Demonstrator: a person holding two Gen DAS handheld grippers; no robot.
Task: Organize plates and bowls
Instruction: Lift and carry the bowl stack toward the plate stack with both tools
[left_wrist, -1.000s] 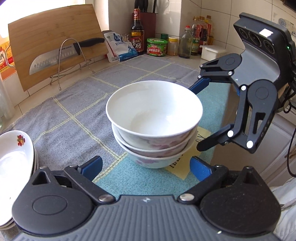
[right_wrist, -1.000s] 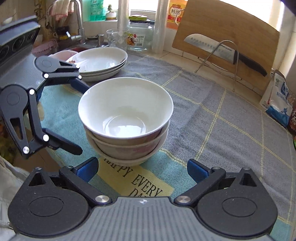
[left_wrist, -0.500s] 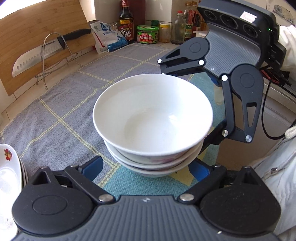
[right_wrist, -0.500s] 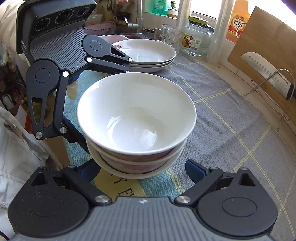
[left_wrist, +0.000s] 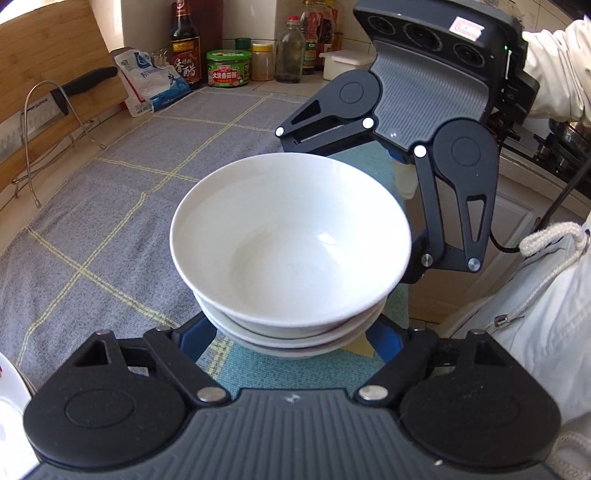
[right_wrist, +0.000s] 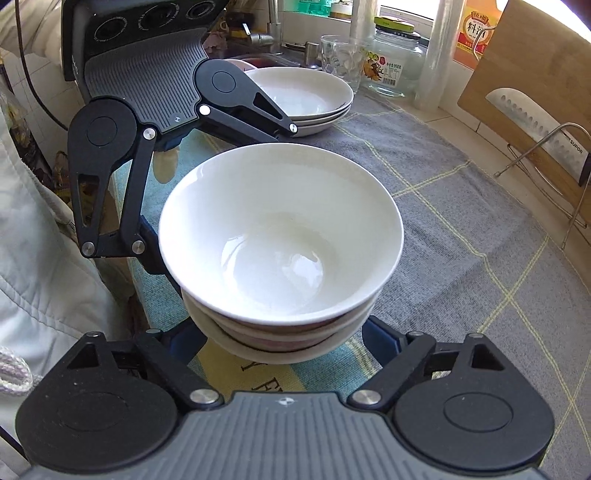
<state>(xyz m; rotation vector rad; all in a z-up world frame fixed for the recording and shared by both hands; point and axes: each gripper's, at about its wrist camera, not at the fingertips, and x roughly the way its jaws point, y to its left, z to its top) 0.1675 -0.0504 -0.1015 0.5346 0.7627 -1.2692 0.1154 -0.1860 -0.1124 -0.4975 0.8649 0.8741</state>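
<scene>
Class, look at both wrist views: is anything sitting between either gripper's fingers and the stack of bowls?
Nothing visible does. The stack of bowls sits directly between the blue fingers of the left gripper, and likewise within the right gripper. Both grippers' jaws have just been closing around the stack from opposite sides.

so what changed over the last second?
Both grippers closed in around the stack of three bowls from opposite sides. The left gripper now clamps its base; the right gripper's jaws have been closing, contact unclear. The bowl stack, plates and knife stayed put.
</scene>
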